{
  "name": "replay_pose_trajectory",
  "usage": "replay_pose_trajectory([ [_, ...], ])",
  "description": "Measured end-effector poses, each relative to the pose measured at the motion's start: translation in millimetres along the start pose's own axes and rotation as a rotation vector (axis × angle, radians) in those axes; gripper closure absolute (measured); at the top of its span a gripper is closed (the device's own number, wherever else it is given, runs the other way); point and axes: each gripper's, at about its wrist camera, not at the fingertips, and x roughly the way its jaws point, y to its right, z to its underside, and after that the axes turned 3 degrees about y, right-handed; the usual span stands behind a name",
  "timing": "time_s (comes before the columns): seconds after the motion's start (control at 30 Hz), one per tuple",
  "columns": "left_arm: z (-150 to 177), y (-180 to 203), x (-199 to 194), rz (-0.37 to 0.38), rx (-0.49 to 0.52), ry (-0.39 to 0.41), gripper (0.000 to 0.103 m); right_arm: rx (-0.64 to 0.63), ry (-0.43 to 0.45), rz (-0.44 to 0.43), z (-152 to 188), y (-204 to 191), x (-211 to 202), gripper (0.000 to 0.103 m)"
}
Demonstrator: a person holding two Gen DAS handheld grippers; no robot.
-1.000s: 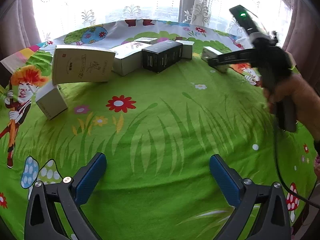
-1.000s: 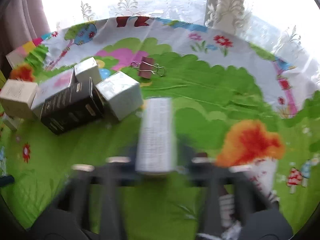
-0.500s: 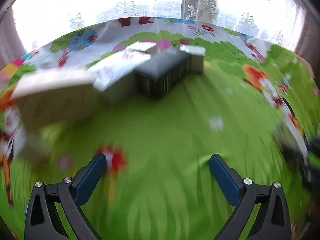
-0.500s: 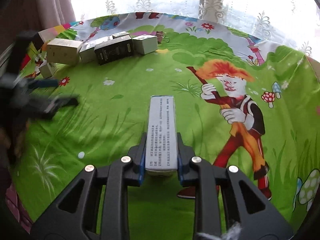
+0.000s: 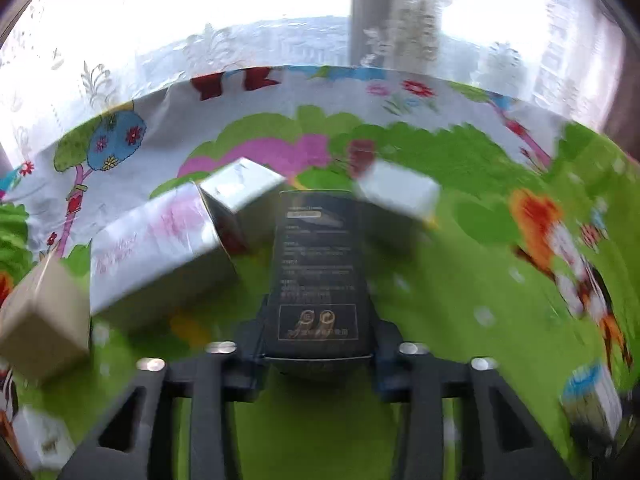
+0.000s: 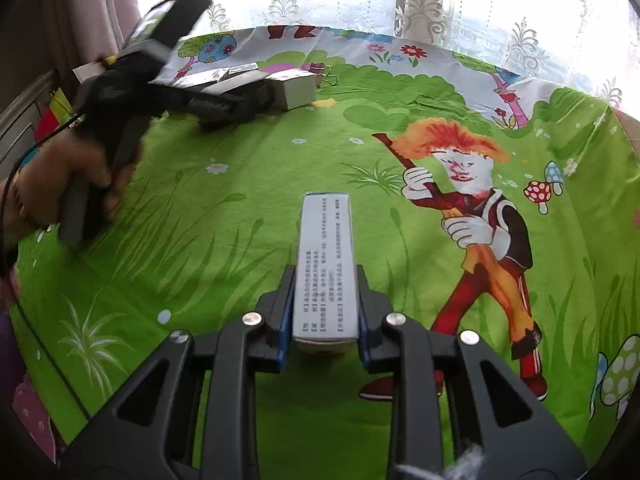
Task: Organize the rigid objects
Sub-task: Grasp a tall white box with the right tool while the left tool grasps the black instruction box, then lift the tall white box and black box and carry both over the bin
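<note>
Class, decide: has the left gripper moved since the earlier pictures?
Yes. The left gripper has closed in on the box cluster, its jaws just closing on the black box.

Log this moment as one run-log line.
left gripper: just closed on black box | right gripper: holds white box

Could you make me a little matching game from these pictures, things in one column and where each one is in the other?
Things:
1. black box
2. white printed box
3. binder clip
4. beige box

Places:
A. clamped in the right tongs
B. far side of the cloth, behind the boxes
C. clamped in the left tongs
D. on the cloth, left edge of the left view

Pairs: 1-C, 2-A, 3-B, 4-D
</note>
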Motion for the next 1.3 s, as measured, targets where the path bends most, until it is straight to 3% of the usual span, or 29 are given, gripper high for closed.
replay_pose_trajectory([
  [0.27,78,11,-73,0.028,-0.014,0.002,0.061,-0.001,-0.001,-0.003,0,2,0,0.072],
  [0.33,83,12,-77,0.014,0.001,-0.008,0.044,0.000,-0.001,-0.006,-1,3,1,0.072],
  [0.37,81,12,-74,-0.009,0.010,-0.015,0.024,-0.001,-0.001,-0.003,0,1,0,0.072],
  [0.4,81,14,-72,-0.025,0.009,-0.022,0.014,-0.002,-0.001,-0.004,-1,1,0,0.072],
  [0.6,74,10,-60,-0.012,-0.052,-0.029,0.012,-0.007,-0.002,0.003,-1,1,0,0.072],
  [0.67,71,14,-58,-0.004,-0.038,-0.028,0.012,-0.007,-0.002,0.006,-1,0,0,0.072],
  [0.73,70,17,-59,0.008,-0.023,-0.018,0.020,-0.006,-0.002,0.005,0,-1,0,0.072],
  [0.8,70,21,-61,0.019,-0.003,-0.001,0.041,-0.006,-0.002,0.006,-1,-1,0,0.072],
  [0.9,72,30,-66,0.032,0.033,0.019,0.063,-0.007,-0.002,0.006,-1,0,0,0.072],
  [1.0,73,36,-68,0.003,0.054,0.024,0.063,-0.017,-0.001,0.018,-1,-1,0,0.073],
  [1.13,76,30,-70,0.031,0.010,0.018,0.063,-0.022,-0.001,0.021,-1,-2,0,0.074],
  [1.3,78,33,-71,0.011,0.018,0.019,0.063,-0.002,-0.001,0.000,-1,1,0,0.074],
])
